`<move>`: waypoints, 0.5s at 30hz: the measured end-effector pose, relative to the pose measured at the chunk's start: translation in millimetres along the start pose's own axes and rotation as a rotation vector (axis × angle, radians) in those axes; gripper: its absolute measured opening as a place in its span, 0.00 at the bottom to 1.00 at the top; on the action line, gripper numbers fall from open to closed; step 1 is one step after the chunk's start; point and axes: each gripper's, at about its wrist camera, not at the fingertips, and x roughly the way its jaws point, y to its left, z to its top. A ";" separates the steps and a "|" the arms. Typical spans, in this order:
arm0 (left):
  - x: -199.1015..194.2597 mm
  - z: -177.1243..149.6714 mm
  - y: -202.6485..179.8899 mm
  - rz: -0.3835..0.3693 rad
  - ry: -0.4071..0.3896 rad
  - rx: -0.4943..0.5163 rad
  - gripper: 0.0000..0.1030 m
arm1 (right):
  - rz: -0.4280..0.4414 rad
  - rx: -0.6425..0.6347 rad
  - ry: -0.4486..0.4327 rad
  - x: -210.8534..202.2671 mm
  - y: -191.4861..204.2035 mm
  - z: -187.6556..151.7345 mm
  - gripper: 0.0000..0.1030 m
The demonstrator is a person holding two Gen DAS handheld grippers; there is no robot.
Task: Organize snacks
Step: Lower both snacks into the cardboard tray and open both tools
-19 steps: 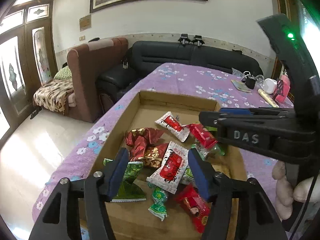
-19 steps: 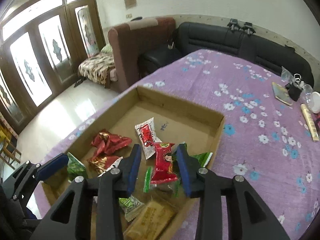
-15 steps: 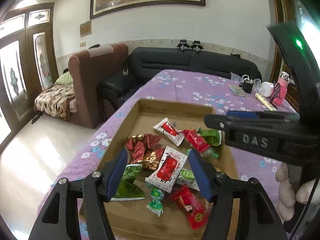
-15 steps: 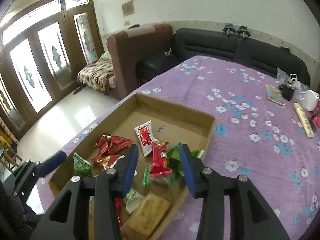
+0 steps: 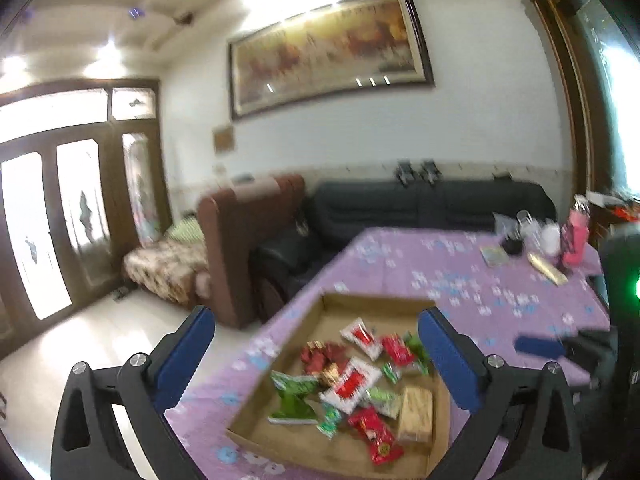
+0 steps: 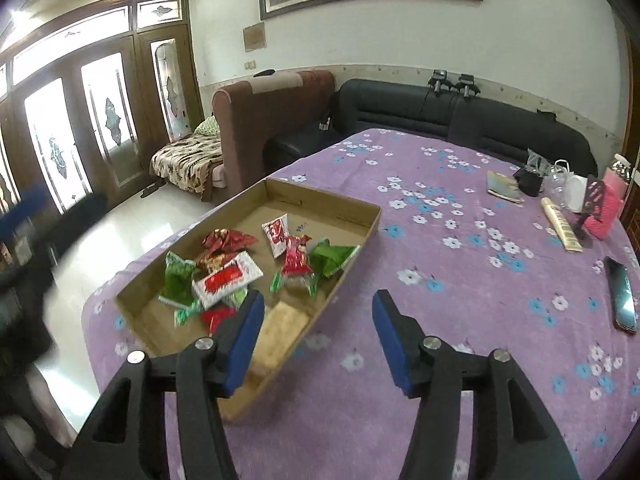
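Observation:
A shallow cardboard tray (image 6: 332, 200) lies on the purple flowered tablecloth and holds several snack packets: red (image 6: 296, 256), green (image 6: 178, 280), white-and-red (image 6: 226, 278) and a tan biscuit pack (image 6: 282, 330). The tray also shows in the left wrist view (image 5: 332, 304). My left gripper (image 5: 316, 354) is open and empty, raised well above the tray's near end. My right gripper (image 6: 318, 336) is open and empty, above the tray's near right edge. The right gripper shows blurred at the left wrist view's right side (image 5: 540, 346).
The tablecloth (image 6: 460, 280) drops off at the left to a tiled floor. A phone (image 6: 622, 298) lies at the right edge. A booklet (image 6: 504, 186), a tan box (image 6: 560, 224), a pink item (image 6: 604, 208) and jars stand at the far right. Sofas stand behind.
Both grippers have lifted up and pulled back from the tray and their jaws have opened wider. The red packet between the right fingers earlier now lies in the tray.

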 end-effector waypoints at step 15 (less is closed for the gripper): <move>-1.8 -11.2 -10.3 -0.049 0.103 -0.103 1.00 | 0.011 -0.005 0.013 -26.6 -8.6 -49.1 0.57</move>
